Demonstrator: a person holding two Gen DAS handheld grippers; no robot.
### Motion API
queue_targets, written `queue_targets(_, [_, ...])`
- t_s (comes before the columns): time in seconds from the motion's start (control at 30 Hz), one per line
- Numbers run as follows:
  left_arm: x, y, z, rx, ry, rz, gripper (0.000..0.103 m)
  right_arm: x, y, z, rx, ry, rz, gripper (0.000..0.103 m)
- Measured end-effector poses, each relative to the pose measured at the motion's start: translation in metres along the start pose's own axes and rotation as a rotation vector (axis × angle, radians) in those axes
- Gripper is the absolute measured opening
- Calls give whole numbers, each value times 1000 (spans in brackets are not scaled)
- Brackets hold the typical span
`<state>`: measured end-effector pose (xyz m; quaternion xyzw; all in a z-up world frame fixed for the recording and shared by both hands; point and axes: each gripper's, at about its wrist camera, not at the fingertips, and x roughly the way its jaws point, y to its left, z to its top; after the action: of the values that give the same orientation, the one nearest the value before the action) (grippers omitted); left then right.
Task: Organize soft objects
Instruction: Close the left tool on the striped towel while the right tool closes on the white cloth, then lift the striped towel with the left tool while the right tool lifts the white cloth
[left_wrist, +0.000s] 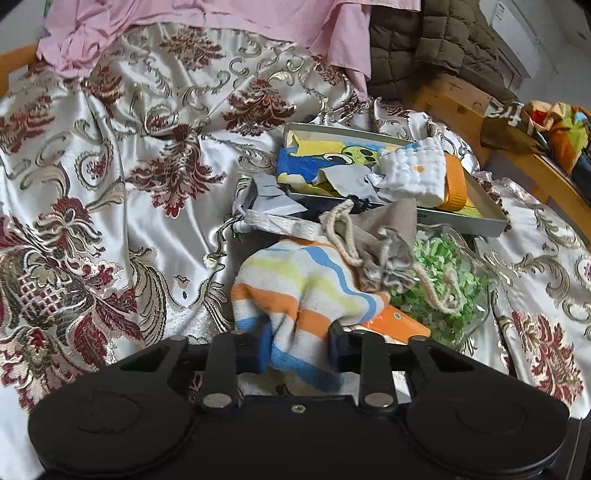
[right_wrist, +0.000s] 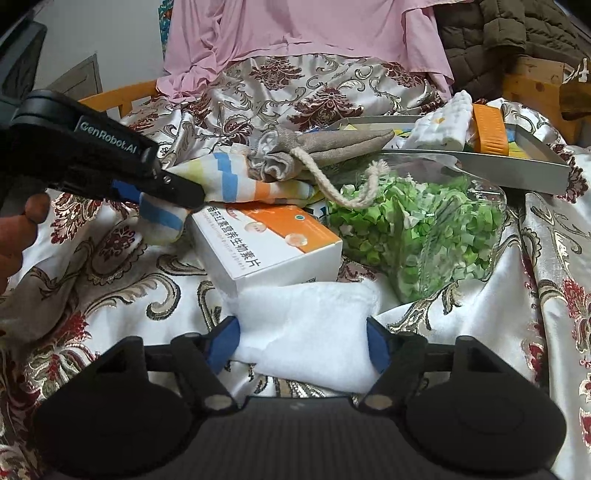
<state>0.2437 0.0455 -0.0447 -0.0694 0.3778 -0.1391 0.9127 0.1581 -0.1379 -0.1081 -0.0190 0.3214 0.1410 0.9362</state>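
A towel striped in orange, blue and yellow lies on the patterned bedspread, and my left gripper is shut on its near edge. The right wrist view shows that same left gripper pinching the striped towel. On top of the towel rests a grey-beige drawstring pouch. A fluffy white cloth lies flat between the blue pads of my right gripper; the pads stand at its two edges and the cloth is not bunched.
A metal tray behind holds a white quilted cloth, a printed cloth and an orange item. A clear bag of green pieces and an orange-white box lie nearby. Pink sheet at the back.
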Motion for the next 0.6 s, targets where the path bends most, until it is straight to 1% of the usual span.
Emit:
queue_targets(0.17, [-12,-19,-16,48,-24,6,26,-1,-1,1,11,9,-6,65])
queue_targets(0.27, [-20,-28,-28,20,-36,7,25,-4,0,1,13,16,-13,56])
queue_targets(0.37, [-26,-36,-37,7,-30,4,25,-6,1,-2,3,35,-35,44])
queue_targets(0.4, [-28,-38,-40,6,-29,3,24,-7,1,-3,4,42,-30,37])
queue_targets(0.5, [-36,-42,-51,-5,-28,0,24,-11,0,-6,14,43,-18,29])
queue_targets(0.6, [-45,-48,-59,11,-27,4,23,-19,1,-8,14,34,-15,21])
